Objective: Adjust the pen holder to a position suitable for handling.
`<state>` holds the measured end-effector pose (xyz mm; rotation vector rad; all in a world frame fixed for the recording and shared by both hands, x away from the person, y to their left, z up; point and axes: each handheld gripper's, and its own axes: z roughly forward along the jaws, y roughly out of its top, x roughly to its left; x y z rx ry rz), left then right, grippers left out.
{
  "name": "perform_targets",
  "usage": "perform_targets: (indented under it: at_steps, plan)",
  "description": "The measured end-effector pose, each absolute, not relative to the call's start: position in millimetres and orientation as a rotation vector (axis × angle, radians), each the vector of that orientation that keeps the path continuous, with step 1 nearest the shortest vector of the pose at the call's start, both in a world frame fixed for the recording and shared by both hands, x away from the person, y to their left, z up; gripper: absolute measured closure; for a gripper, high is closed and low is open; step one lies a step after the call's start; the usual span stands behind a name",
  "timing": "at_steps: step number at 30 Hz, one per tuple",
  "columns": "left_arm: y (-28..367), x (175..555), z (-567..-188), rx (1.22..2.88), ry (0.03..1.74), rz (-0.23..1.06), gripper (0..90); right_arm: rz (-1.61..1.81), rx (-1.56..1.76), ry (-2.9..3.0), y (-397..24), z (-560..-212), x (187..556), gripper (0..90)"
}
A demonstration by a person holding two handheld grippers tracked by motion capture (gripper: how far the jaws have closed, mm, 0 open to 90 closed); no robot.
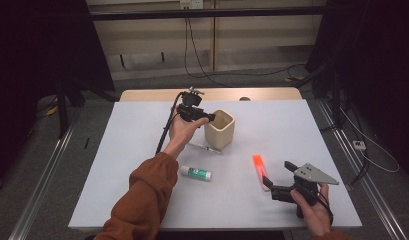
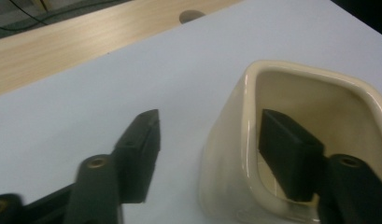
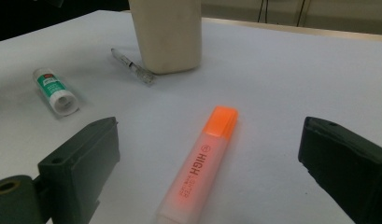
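The left gripper (image 2: 207, 154), fingers parted astride the cup (image 2: 235, 140) wall, is needing a square squeeze; the right gripper (image 3: 216, 172) is waiting wide over the highlighter (image 3: 202, 163).

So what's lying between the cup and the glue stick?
A clear pen lies on the white table, at the foot of the cup, with the glue stick nearer the person, in the high view.

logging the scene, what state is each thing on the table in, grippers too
cream square ceramic cup: upright, its wall between the left jaws
left hand-held gripper: open, one jaw inside the cup
right hand-held gripper: open, astride the highlighter
orange highlighter pen: lying flat, capped
white glue stick with green label: lying flat
clear pen: lying against the cup
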<state>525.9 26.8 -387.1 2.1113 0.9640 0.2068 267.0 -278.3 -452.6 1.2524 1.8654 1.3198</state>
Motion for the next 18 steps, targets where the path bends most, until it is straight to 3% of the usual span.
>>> perform_targets:
  at_steps: [10,18]
  plan:
    - [48,514,-379,2.037,0.929,0.236,8.8,1.318,1.256,1.864,-278,-453,267,5.2]
    - [66,499,-375,2.04,0.85,0.224,6.4,1.315,1.254,1.864,-278,-453,267,5.2]
